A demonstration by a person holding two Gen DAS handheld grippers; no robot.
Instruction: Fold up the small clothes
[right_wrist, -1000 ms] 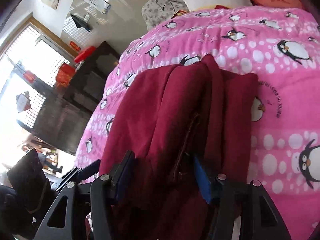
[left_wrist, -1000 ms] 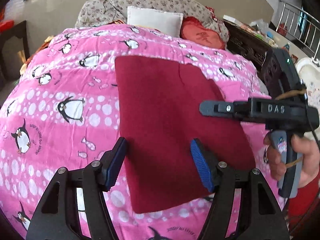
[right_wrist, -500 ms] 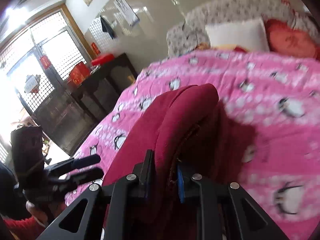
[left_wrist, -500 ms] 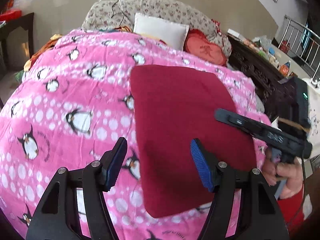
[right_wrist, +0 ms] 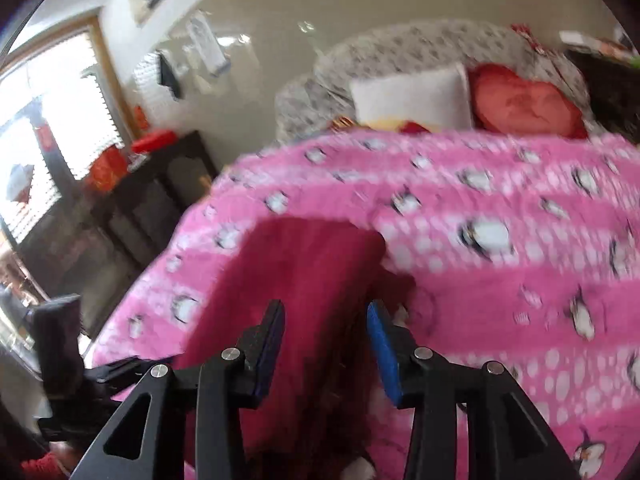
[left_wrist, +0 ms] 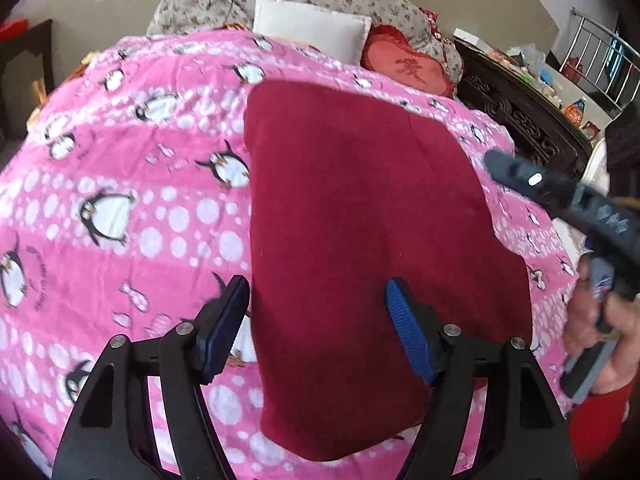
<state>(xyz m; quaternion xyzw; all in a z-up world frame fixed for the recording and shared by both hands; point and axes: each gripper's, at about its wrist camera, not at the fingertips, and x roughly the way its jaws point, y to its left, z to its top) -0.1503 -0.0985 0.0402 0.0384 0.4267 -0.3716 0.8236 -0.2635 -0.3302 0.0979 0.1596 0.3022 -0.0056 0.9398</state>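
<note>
Released since half a second ago, the red cloth now lies flat at frame centre on the pink blanket. Right gripper spread apart, empty. Left gripper wide above the cloth's lower edge.

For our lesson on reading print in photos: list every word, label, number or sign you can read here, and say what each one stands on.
No text reads fully.
Red heart cushion: one embroidered Chinese character, not clearly readable.
Pink penguin blanket: curved small lettering beside a penguin, too small and blurred.
Wall papers: blurred.
Right gripper, seen from the left wrist: no readable marking.
</note>
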